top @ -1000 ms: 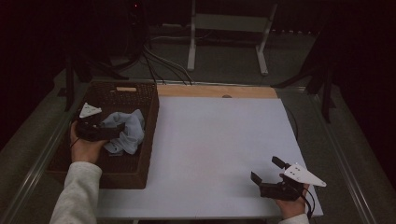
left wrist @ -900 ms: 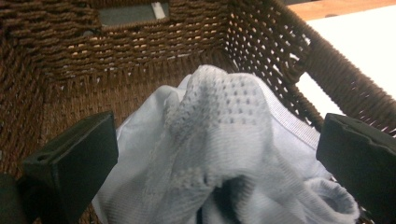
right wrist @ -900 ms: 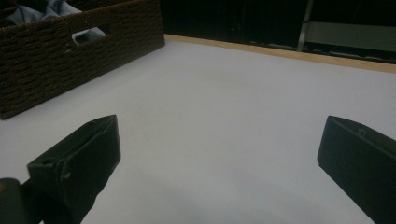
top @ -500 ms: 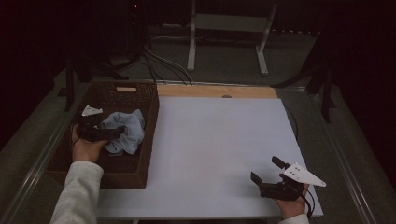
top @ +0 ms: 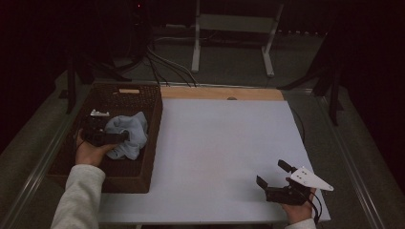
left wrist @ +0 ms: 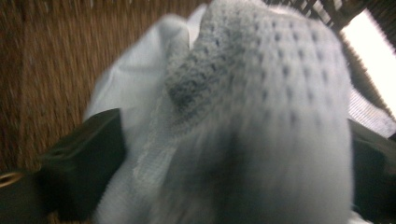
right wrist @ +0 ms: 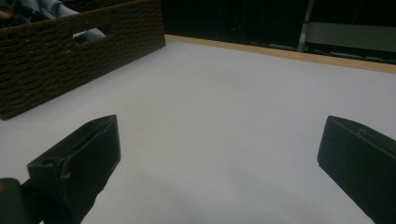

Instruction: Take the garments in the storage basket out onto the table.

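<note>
at frame left, the left gripper (top: pixel 125 137) has just been closing its jaws around a pale cloth (left wrist: pixel 261 116) in the wicker basket (top: pixel 154 133), seemingly to lift it; lower right, the right gripper (top: pixel 276 174) waits, jaws apart, over the white table (top: pixel 215 143).

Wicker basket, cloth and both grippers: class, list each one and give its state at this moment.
Wicker basket: upright at the table's left edge, open-topped, cloth inside.
Pale blue cloth: crumpled in the basket, bunched between the left gripper's jaws.
Left gripper: inside the basket, jaws wide around the cloth and just closing on it.
Right gripper: open, nothing between its jaws, low over the white table.
</note>
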`<state>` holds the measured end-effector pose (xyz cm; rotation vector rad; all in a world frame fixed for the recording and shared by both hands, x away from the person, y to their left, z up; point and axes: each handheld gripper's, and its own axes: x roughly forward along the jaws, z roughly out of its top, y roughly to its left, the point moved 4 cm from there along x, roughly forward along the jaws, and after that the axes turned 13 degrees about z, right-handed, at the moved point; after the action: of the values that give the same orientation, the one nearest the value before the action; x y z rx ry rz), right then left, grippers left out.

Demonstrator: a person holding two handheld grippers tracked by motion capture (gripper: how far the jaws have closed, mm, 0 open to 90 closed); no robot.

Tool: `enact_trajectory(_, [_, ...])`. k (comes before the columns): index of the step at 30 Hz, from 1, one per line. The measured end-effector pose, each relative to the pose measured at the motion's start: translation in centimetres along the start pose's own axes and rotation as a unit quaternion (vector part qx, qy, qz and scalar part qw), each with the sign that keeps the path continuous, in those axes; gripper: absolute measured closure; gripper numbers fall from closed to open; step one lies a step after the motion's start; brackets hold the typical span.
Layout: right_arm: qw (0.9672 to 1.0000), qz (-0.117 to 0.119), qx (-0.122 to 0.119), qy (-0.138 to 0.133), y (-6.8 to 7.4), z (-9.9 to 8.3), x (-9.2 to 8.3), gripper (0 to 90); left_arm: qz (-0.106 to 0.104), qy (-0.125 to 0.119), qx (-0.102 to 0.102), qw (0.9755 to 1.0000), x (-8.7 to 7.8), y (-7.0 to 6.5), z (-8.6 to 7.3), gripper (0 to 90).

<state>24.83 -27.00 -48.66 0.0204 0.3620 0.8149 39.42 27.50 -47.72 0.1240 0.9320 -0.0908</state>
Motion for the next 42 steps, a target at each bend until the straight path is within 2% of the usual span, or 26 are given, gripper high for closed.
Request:
enact_trajectory(3, [1.0000,0.000,0.000,0.001,0.0,0.0,0.0,0.0,0.010,0.010,-0.007,0.9999,-0.1,0.3,0.0,21.2])
enact_trajectory(4, [1.0000,0.000,0.000,0.001,0.0,0.0,0.0,0.0,0.010,0.008,-0.008,0.9999,-0.2,0.4,0.0,29.3])
enact_trajectory(5, [1.0000,0.000,0.000,0.000,0.0,0.0,0.0,0.0,0.012,0.008,-0.014,0.9998,-0.4,0.5,0.0,41.9])
enact_trajectory(8, [1.0000,0.000,0.000,0.000,0.0,0.0,0.0,0.0,0.005,0.004,-0.027,0.9996,-0.7,0.8,0.0,61.6])
enact_trajectory(12, [1.0000,0.000,0.000,0.000,0.0,0.0,0.0,0.0,0.003,-0.006,-0.024,0.9997,-1.1,0.7,0.1,73.6])
enact_trajectory(18, [1.0000,-0.001,0.001,0.000,-0.1,0.0,0.0,0.0,-0.004,-0.031,-0.037,0.9988,-1.8,0.8,0.4,75.9])
enact_trajectory(21, [1.0000,0.000,0.001,0.000,-0.1,0.0,0.0,0.0,-0.006,-0.049,-0.032,0.9983,-2.2,0.7,0.6,76.0])
enact_trajectory(29, [1.0000,0.000,0.001,-0.001,-0.1,0.0,0.0,0.0,-0.005,-0.070,-0.027,0.9972,-3.0,0.6,0.8,76.2])
enact_trajectory(37, [1.0000,0.000,0.001,-0.001,-0.1,0.0,0.0,0.0,-0.009,-0.092,-0.038,0.9950,-3.9,0.9,0.8,76.3])
enact_trajectory(42, [1.0000,0.000,0.002,-0.001,0.0,0.0,0.0,0.0,-0.019,-0.111,-0.044,0.9927,-4.5,1.1,0.8,76.3])
